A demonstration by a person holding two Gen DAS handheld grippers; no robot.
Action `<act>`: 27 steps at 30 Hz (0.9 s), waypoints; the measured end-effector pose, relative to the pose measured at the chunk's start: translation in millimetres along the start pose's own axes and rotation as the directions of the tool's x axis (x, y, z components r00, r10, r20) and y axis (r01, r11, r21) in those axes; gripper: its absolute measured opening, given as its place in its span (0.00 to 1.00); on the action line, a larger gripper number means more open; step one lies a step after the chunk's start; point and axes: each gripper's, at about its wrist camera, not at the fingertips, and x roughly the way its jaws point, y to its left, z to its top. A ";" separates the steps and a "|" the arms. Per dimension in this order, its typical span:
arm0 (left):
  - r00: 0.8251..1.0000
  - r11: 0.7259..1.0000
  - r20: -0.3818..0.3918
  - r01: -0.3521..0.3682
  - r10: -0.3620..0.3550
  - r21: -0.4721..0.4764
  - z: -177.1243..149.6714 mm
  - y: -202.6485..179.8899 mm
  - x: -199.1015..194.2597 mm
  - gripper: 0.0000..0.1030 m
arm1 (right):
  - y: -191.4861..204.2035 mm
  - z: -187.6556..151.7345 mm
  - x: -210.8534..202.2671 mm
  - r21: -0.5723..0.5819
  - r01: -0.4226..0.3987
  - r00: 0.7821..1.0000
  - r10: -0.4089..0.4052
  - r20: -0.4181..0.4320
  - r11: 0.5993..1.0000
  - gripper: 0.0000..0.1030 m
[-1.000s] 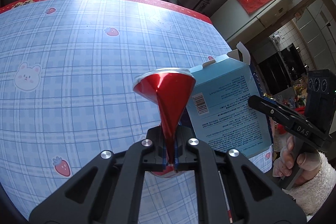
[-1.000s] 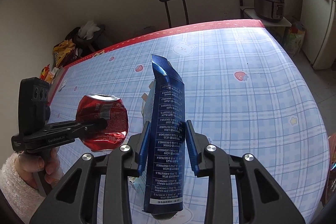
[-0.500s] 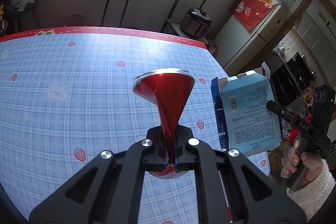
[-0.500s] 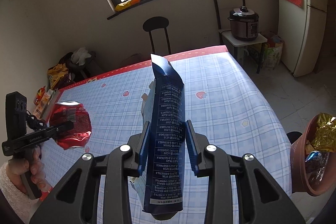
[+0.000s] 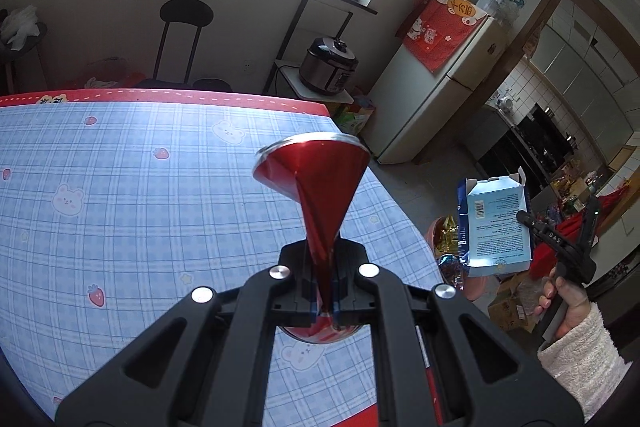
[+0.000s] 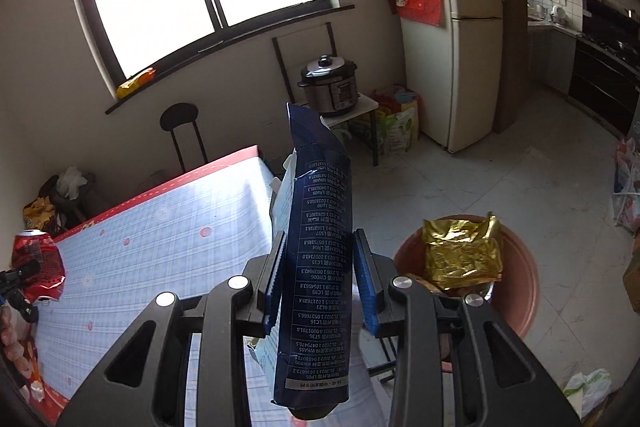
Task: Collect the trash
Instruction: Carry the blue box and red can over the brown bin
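Left wrist view: the left claw point(image 5: 325, 281) is closed tight on a crushed red can point(image 5: 320, 187), pinching its flattened lower part so that the can flares upward from the jaws to a wide silver rim. Beneath and beyond the claw lies a table point(image 5: 120, 207) covered in a blue checked cloth printed with bears and strawberries and edged in red. To the right of the claw, off the table edge and well apart from it, the right claw point(image 5: 524, 217) holds a blue carton point(image 5: 496, 227) with its top flaps open; a hand point(image 5: 566, 303) in a fluffy white sleeve point(image 5: 584, 351) grips the handle. Below the carton a reddish bin point(image 5: 440, 227) containing shiny wrappers is partly visible.

Right wrist view: the right claw point(image 6: 318, 279) grips the blue carton point(image 6: 316, 267) by its narrow dark printed side, both pads pressed against it; the carton stands upright between the jaws and rises well past the fingertips. Just right of the claw and lower down, on the tiled floor, stands the round reddish bin point(image 6: 520, 267), holding a crumpled gold wrapper point(image 6: 462, 255). Left of the claw lies the table point(image 6: 160, 227). At the far left edge the crushed red can point(image 6: 38, 263) appears in the left claw point(image 6: 24, 273), above the table's near corner. Behind the carton, a pressure cooker point(image 6: 328, 87) sits on a small stand beside a fridge point(image 6: 472, 47).
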 end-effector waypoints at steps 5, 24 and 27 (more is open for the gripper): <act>1.000 1.000 0.001 0.022 -0.022 0.003 -6.9 -31.3 9.9 0.08 | -68.2 11.2 -6.0 -0.041 0.211 0.978 -0.211 0.004 0.977 0.31; 1.000 0.999 -0.016 0.026 -0.026 0.036 -9.7 -72.0 34.8 0.08 | -135.4 6.7 6.7 0.021 0.289 0.956 -0.288 -0.048 0.957 0.31; 0.999 0.999 -0.022 0.027 -0.026 0.041 -9.7 -72.9 36.6 0.08 | -131.4 10.2 9.8 0.007 0.280 0.959 -0.279 -0.056 0.960 0.32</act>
